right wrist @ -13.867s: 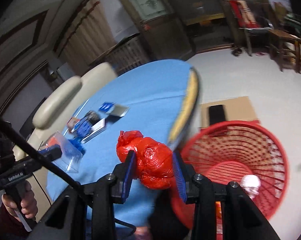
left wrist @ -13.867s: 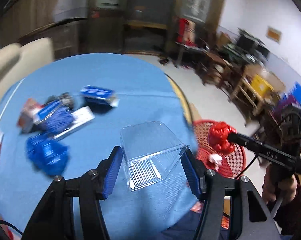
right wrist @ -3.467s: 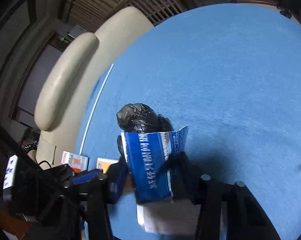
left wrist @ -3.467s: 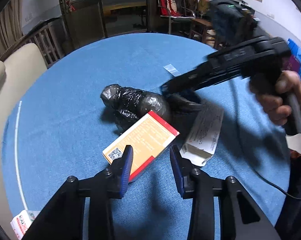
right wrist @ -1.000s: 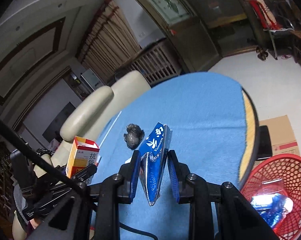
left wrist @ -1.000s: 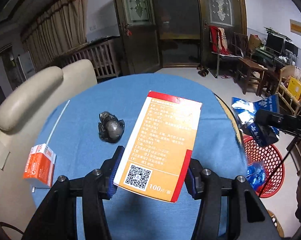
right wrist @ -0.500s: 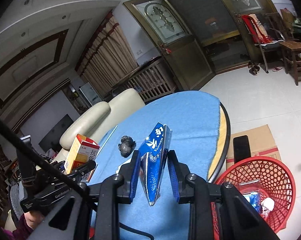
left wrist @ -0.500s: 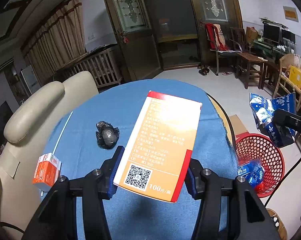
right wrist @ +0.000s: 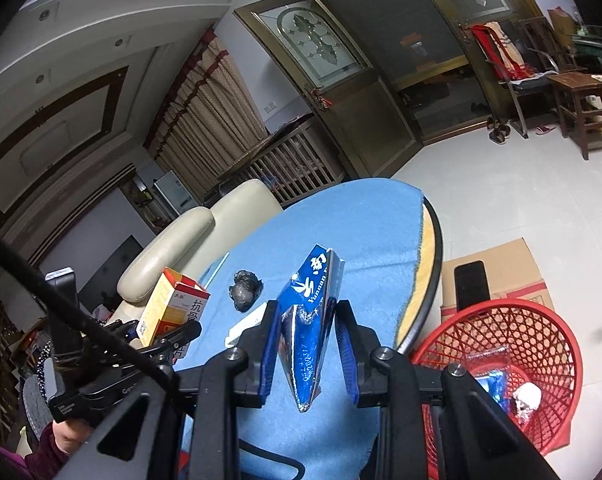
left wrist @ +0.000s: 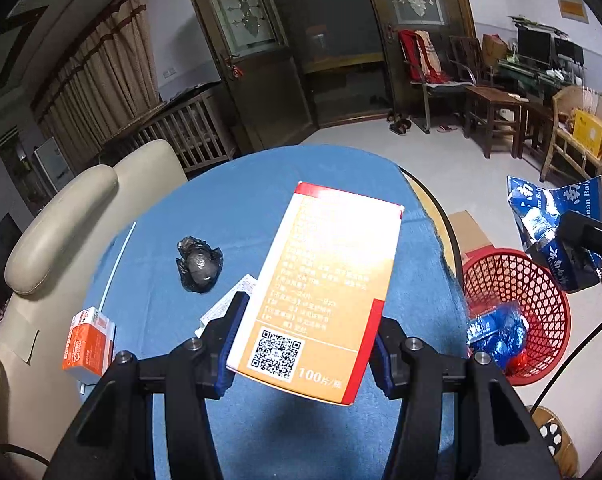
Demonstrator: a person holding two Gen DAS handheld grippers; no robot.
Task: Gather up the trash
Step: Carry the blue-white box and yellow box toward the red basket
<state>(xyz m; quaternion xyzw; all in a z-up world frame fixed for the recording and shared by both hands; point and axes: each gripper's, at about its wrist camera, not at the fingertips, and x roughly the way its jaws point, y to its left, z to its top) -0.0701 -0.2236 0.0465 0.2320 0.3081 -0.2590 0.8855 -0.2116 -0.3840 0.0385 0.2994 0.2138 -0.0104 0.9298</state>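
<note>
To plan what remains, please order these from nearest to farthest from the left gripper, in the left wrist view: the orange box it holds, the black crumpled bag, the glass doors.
1. Orange box: clamped in the left gripper.
2. Black crumpled bag: on the blue table, ahead and left.
3. Glass doors: far across the room, behind the table.

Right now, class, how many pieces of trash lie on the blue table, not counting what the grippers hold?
3: a black crumpled bag mid-table, a white paper slip beside it, an orange box at the left edge. Others may hide behind the held carton.
</note>
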